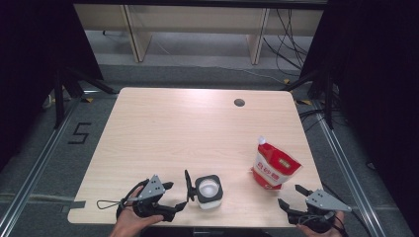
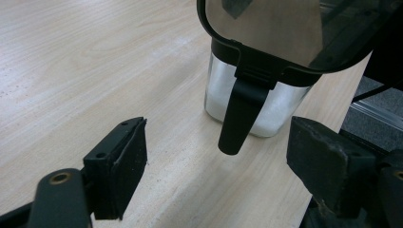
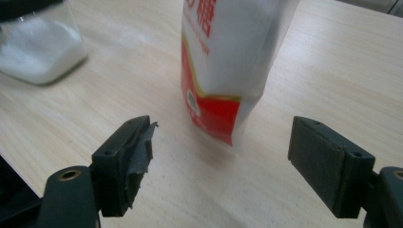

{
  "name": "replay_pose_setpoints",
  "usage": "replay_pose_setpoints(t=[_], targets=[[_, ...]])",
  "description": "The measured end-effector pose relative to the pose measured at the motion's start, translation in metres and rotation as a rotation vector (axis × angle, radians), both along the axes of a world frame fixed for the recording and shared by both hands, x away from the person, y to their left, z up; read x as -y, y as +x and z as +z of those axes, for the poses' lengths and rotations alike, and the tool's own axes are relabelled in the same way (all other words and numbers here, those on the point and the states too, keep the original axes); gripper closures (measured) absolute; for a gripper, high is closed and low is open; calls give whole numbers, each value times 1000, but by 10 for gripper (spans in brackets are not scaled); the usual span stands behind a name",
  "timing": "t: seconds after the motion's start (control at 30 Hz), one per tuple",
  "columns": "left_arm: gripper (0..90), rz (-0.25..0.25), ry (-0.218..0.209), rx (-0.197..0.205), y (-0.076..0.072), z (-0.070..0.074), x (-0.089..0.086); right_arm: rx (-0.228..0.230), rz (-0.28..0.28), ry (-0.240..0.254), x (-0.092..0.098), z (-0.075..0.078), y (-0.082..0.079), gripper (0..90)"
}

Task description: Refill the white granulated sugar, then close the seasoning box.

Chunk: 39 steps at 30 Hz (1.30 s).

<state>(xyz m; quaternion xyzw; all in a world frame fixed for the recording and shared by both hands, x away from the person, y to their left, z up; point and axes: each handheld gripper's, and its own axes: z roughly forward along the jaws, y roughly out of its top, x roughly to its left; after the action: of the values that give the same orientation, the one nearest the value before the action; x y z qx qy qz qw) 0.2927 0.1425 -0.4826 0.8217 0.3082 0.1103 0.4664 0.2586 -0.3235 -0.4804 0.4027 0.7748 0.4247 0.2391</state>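
Observation:
A clear square jar (image 1: 208,191) with a black rim holds white powder near the table's front edge, its lid (image 1: 188,185) swung open to the left. Just left of it my left gripper (image 1: 177,195) stands open, jaws toward the jar. In the left gripper view the jar (image 2: 218,90) is close ahead, its black latch (image 2: 240,114) hanging between my left gripper's (image 2: 218,142) jaws without touching them. A red and white pouch (image 1: 273,168) stands upright at the right. My right gripper (image 1: 289,195) is open just in front of it. The pouch (image 3: 228,57) rises beyond my right gripper's (image 3: 223,128) spread jaws, untouched.
The wooden table (image 1: 188,133) has a round cable hole (image 1: 239,102) at the back right. The jar (image 3: 38,52) shows at the upper left of the right gripper view. Both hands sit at the table's front edge. Cables and furniture legs lie on the floor beyond.

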Motion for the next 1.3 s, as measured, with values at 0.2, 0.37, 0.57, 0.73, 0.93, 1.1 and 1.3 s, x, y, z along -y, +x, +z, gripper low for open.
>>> replay_pose_setpoints(t=[0.2, 0.37, 0.57, 0.73, 0.93, 1.1, 1.3], targets=[[258, -8, -14, 9, -2, 4, 0, 10, 5, -56, 0, -3, -3, 232], [341, -36, 1, 32, -3, 10, -2, -18, 25, -99, -4, -4, -6, 235], [523, -41, -12, 35, -5, 13, -3, -20, 27, -115, -3, -4, -7, 258], [711, -64, -1, 89, -7, 18, -6, -30, 47, -125, -4, -4, -7, 250], [846, -47, -26, 100, -9, 23, -5, -24, 29, -134, -3, -4, -6, 245], [881, -65, -37, 120, -8, 31, 0, -40, 32, -131, -6, -4, -6, 247], [886, -70, -33, 139, -7, 39, 4, -24, 31, -153, -5, -4, -5, 247]])
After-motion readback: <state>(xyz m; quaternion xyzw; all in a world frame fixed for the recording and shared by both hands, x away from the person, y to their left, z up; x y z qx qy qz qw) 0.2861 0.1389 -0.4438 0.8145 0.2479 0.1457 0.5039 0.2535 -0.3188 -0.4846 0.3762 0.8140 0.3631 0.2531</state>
